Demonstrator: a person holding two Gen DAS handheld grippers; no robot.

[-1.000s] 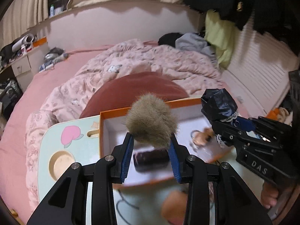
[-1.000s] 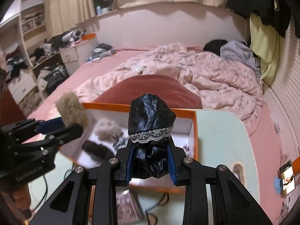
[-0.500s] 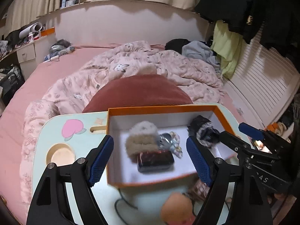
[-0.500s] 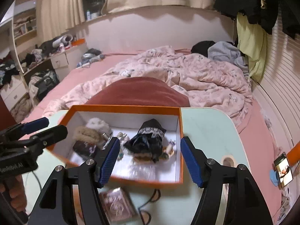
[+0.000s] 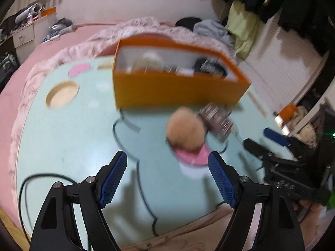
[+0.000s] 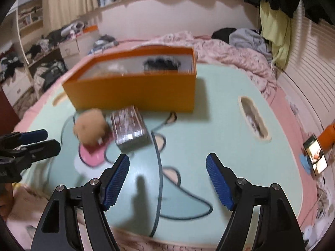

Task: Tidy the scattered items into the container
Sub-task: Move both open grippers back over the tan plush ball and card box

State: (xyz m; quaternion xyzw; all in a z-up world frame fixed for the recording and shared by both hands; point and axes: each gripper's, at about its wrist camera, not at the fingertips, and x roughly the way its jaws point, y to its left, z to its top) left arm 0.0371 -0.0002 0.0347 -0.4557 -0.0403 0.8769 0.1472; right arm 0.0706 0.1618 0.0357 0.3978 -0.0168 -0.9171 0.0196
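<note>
The orange box (image 5: 178, 90) stands at the far side of the mint table (image 5: 73, 138); it also shows in the right wrist view (image 6: 134, 92), with a grey fluffy ball (image 5: 151, 59) and a black lace item (image 6: 162, 63) inside. On the table in front of it lie a tan fluffy ball (image 5: 185, 129) (image 6: 91, 126) and a clear rectangular case (image 5: 217, 118) (image 6: 130, 128). My left gripper (image 5: 167, 179) is open and empty, low over the near table. My right gripper (image 6: 167, 179) is open and empty, near and right of the case.
The table has a round cup hole (image 5: 62, 94) at the left and an oval slot (image 6: 254, 118) at the right. A black cable (image 5: 41, 177) lies at the near left. A phone (image 6: 316, 156) stands off the right edge. A pink bed (image 6: 230, 50) lies behind.
Both grippers released their items into the box, the fluffy ball and the black lace item, then pulled back and down towards the near table edge. Both stay open.
</note>
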